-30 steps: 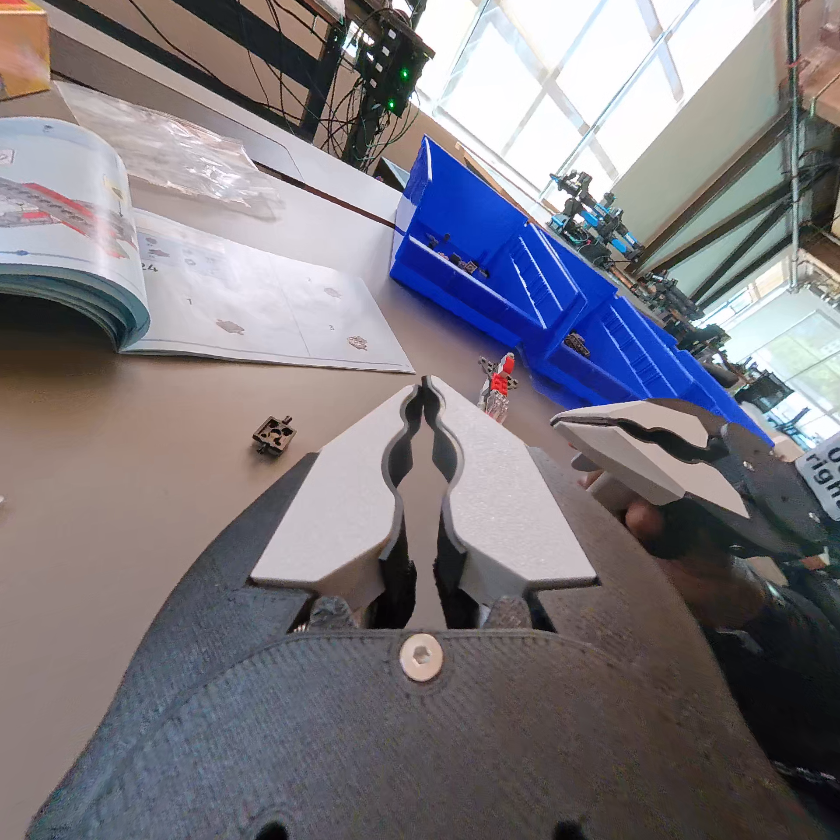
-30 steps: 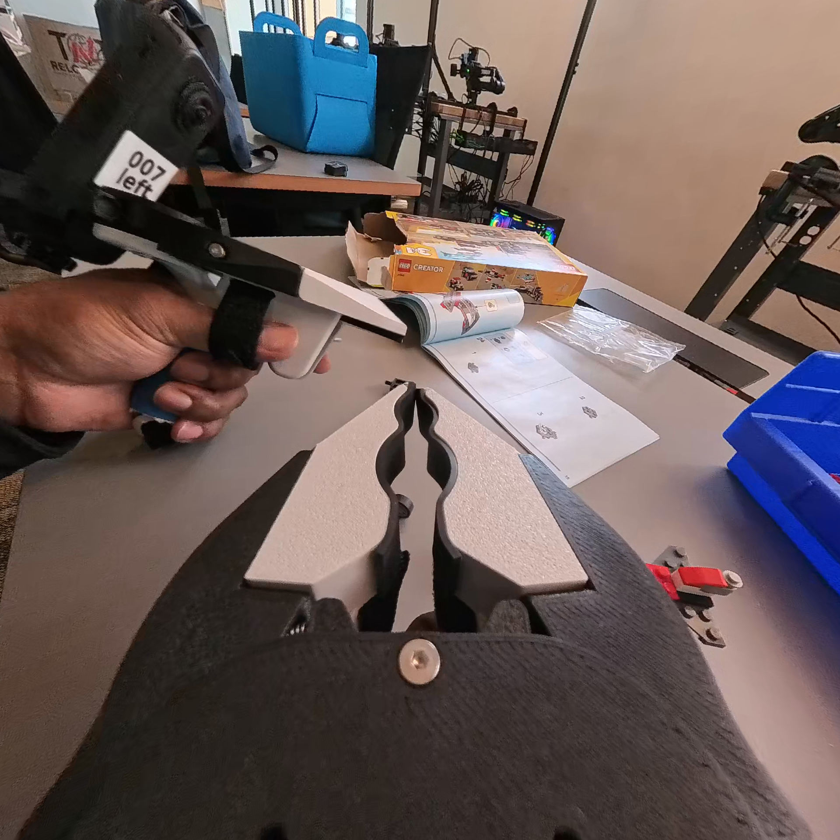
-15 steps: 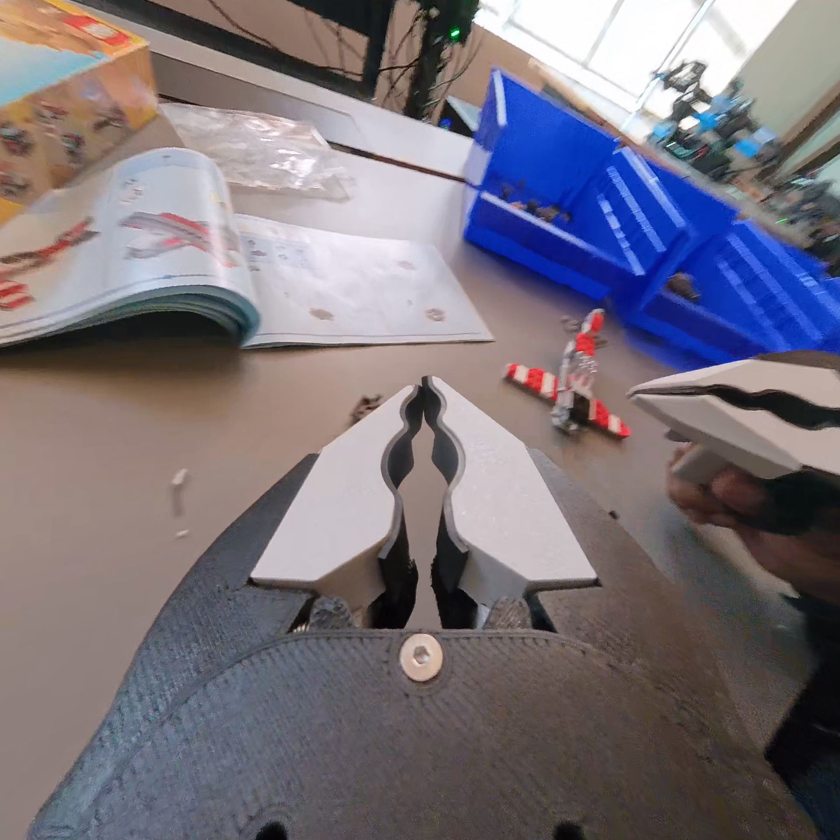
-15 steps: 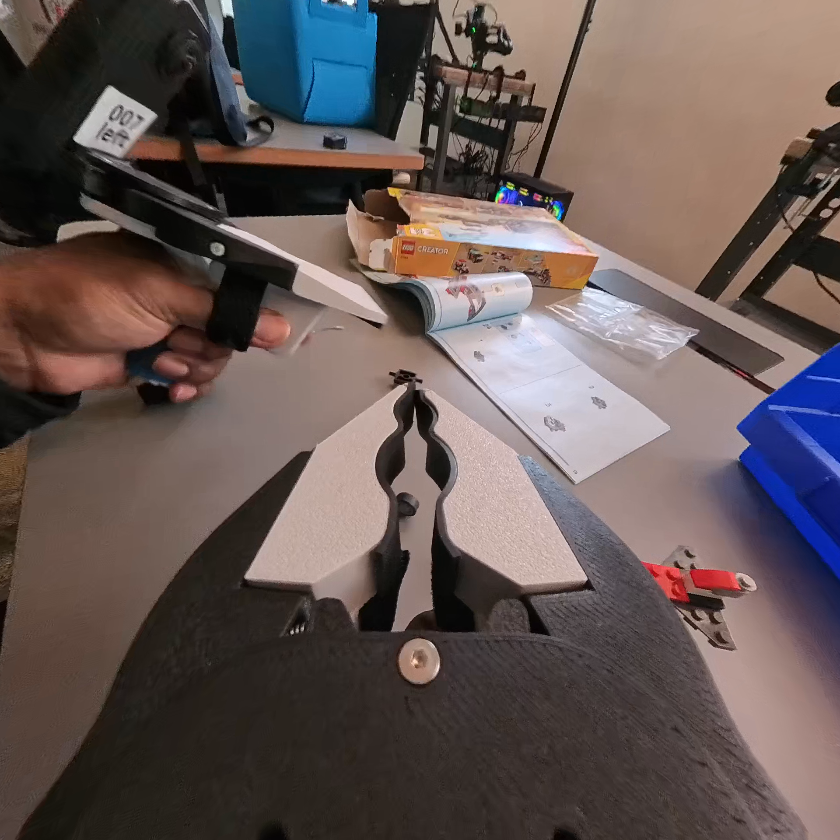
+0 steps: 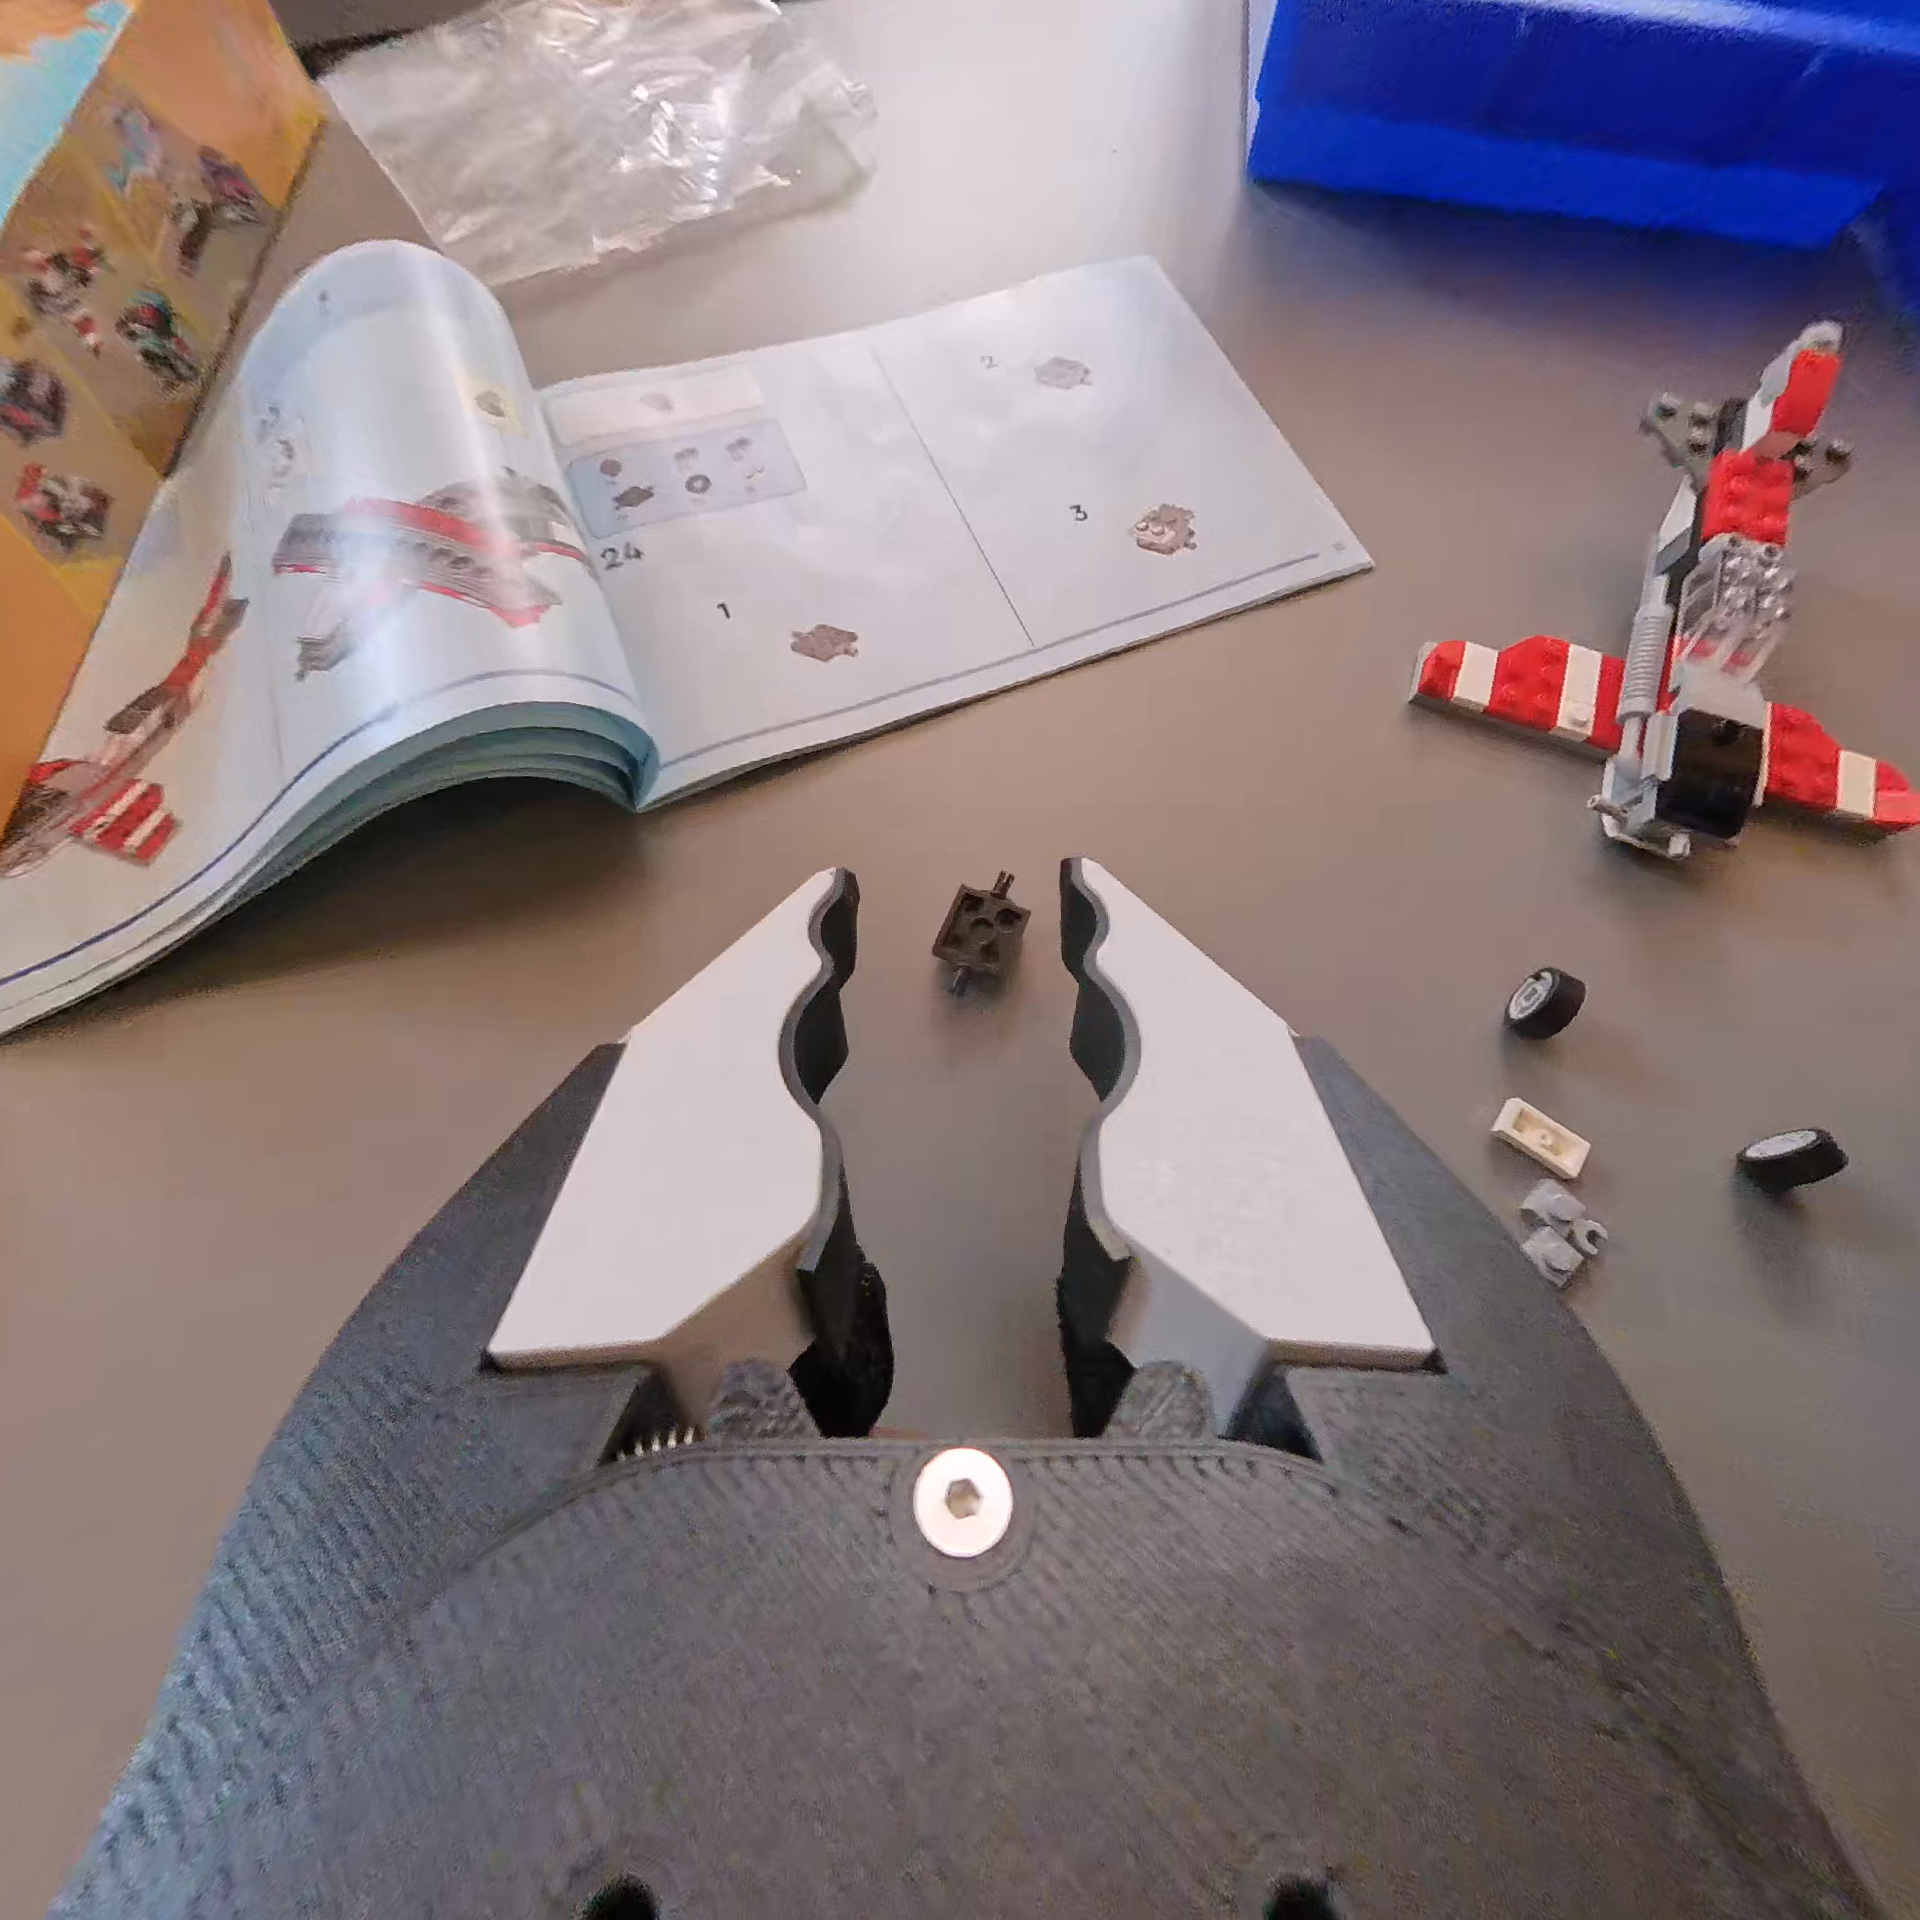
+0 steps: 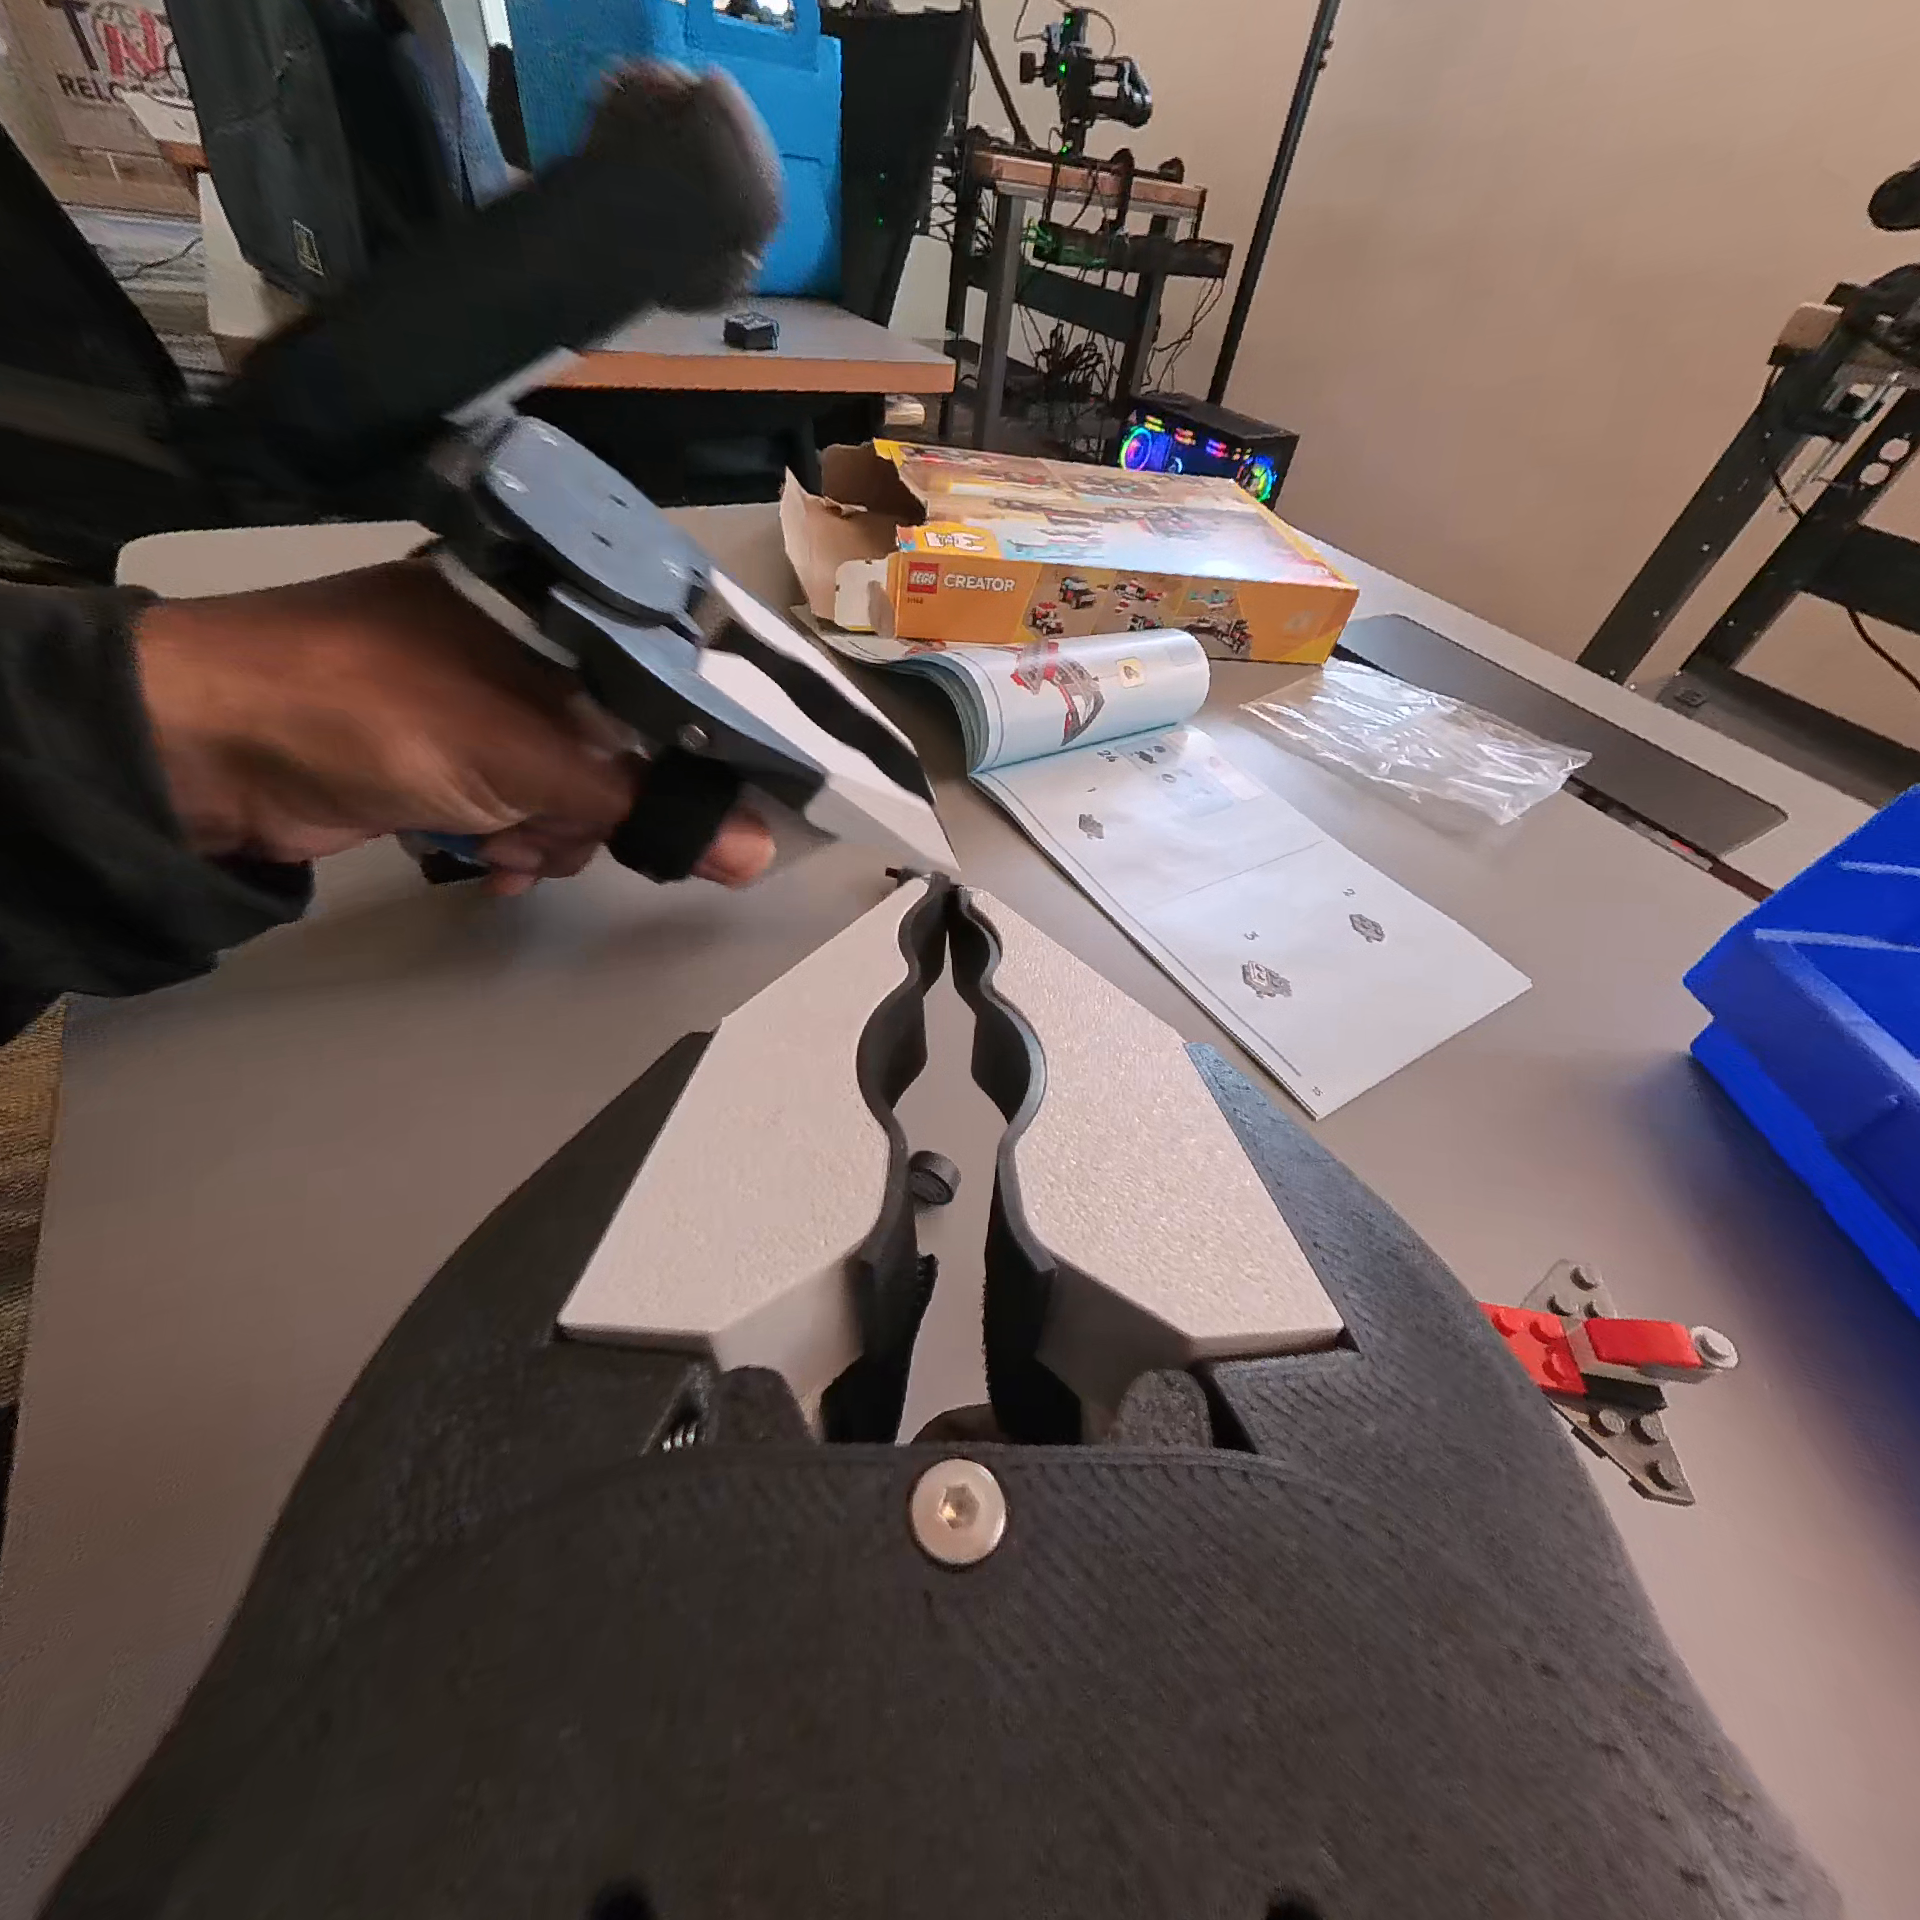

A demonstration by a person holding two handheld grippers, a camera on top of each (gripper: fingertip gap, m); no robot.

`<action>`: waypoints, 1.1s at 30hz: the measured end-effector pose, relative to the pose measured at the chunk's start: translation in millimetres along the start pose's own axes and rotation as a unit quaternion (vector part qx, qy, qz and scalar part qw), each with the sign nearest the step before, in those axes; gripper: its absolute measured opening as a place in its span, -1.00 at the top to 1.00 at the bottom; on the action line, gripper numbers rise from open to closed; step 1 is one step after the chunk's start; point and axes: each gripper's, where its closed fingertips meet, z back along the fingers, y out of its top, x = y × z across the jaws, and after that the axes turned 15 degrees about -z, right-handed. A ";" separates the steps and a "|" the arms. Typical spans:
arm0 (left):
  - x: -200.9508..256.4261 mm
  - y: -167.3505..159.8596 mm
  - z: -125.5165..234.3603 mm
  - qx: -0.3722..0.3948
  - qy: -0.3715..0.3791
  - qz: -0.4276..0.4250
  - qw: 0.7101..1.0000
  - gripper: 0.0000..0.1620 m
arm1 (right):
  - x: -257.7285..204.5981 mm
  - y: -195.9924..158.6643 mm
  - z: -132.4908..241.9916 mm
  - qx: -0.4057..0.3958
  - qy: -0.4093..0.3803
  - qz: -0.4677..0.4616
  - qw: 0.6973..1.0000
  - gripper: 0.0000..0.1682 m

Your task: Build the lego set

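My left gripper (image 5: 958,883) is open and tilted down over the table, with a small dark square brick with axle pins (image 5: 981,930) lying between its fingertips, untouched. The part-built red, white and grey plane (image 5: 1704,634) lies at the right; its tail also shows in the right wrist view (image 6: 1600,1361). Two small black wheels (image 5: 1545,1002) (image 5: 1789,1157), a white plate (image 5: 1540,1137) and grey clips (image 5: 1558,1231) lie to the right of the gripper. My right gripper (image 6: 948,896) is shut and empty above the table. A wheel (image 6: 932,1179) shows through its finger gap. The left gripper (image 6: 831,769) in a hand shows just beyond it.
The open instruction booklet (image 5: 644,520) lies ahead on the left, with the yellow set box (image 6: 1101,566) behind it and a clear plastic bag (image 5: 603,125) beside it. Blue bins (image 5: 1579,114) stand at the back right. Stands and a second table are beyond. Across from one pair of fingers to the other is roughly 12 cm. From the right gripper's tips to the white plate (image 5: 1540,1137) is close to 9 cm.
My left gripper has opened, tipped down and moved forward so the dark brick sits between its tips. My right gripper stays shut and has hardly moved.
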 end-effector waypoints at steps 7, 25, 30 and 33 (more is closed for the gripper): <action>3.5 -13.5 -14.4 -0.050 0.003 -0.017 0.999 0.65 | 2.7 5.0 -0.2 0.011 0.000 -0.035 0.999 1.00; 32.1 61.4 77.9 0.306 -0.395 0.481 0.720 0.78 | -35.5 38.3 -13.7 0.111 0.036 0.003 0.993 0.73; 35.5 59.0 75.5 0.294 -0.398 0.488 0.719 0.78 | -41.7 32.9 -32.0 0.107 0.013 0.042 0.993 0.73; 37.7 58.5 75.7 0.288 -0.395 0.473 0.732 0.78 | -39.7 24.0 -36.5 0.099 0.002 0.046 0.994 0.74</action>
